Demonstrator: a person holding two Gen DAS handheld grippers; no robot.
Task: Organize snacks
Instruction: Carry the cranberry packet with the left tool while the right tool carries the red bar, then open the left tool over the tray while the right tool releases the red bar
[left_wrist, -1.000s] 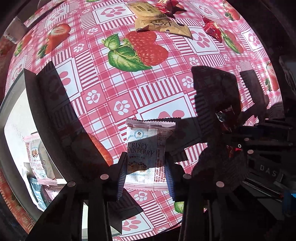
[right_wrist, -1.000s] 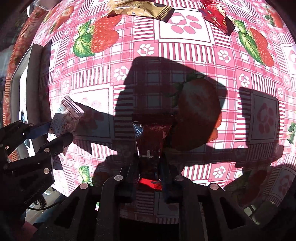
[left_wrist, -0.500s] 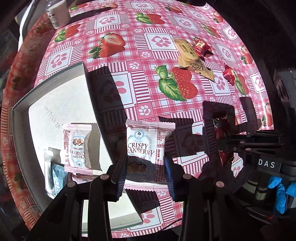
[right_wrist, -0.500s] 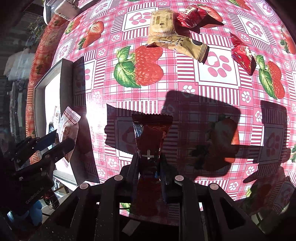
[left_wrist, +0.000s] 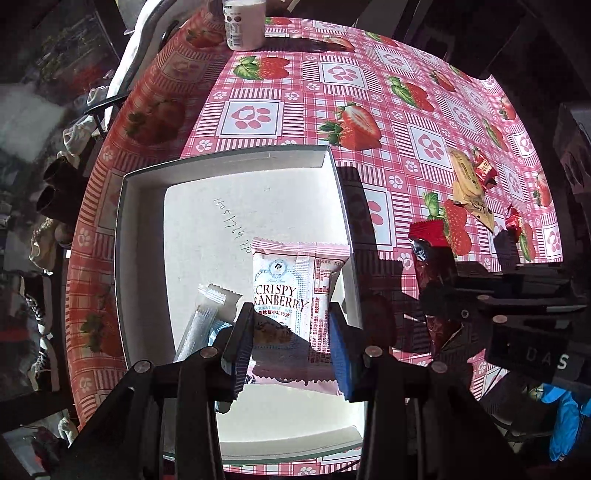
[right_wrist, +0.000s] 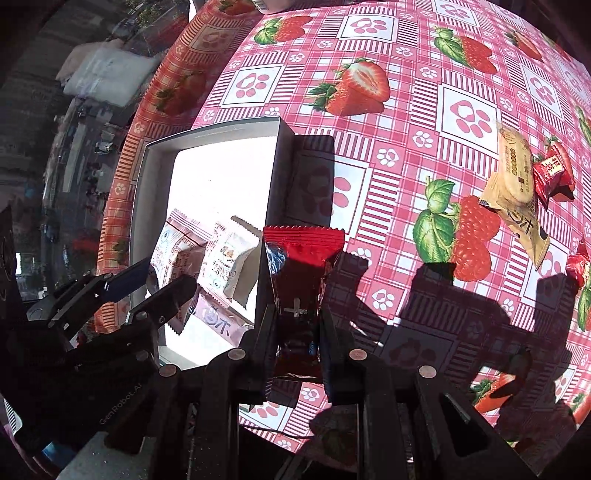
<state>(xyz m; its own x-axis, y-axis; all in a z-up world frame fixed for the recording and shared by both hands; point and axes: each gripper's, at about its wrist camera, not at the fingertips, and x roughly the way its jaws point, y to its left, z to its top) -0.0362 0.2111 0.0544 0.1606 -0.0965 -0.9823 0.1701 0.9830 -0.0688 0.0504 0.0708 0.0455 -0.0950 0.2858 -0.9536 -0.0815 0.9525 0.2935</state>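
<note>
Left gripper (left_wrist: 291, 343) pinches a cranberry pack (left_wrist: 295, 295) by its lower half, blue pads pressed on both side edges, the pack hanging over the box (left_wrist: 236, 164) just inside the wall on the gripper's right. Below and to its left lie a clear stick pack (left_wrist: 199, 321) and a blue wrapper, partly hidden by the finger. Right gripper (right_wrist: 295, 332), jaws pressed together, clamps a red pack (right_wrist: 301, 273) by its lower end; that pack hangs above the tablecloth (right_wrist: 406, 110), just outside the same box wall, with the box to the gripper's left.

Judged risks: let go here, the red pack would likely land on the cloth or catch the rim. The cranberry pack sits close to that wall and could tip onto it. Both grippers are near each other over one corner, so a knock seems possible. Ahead and to the right of the right gripper, a yellow pack (right_wrist: 517, 184) and red candies (right_wrist: 552, 173) remain on the cloth.
</note>
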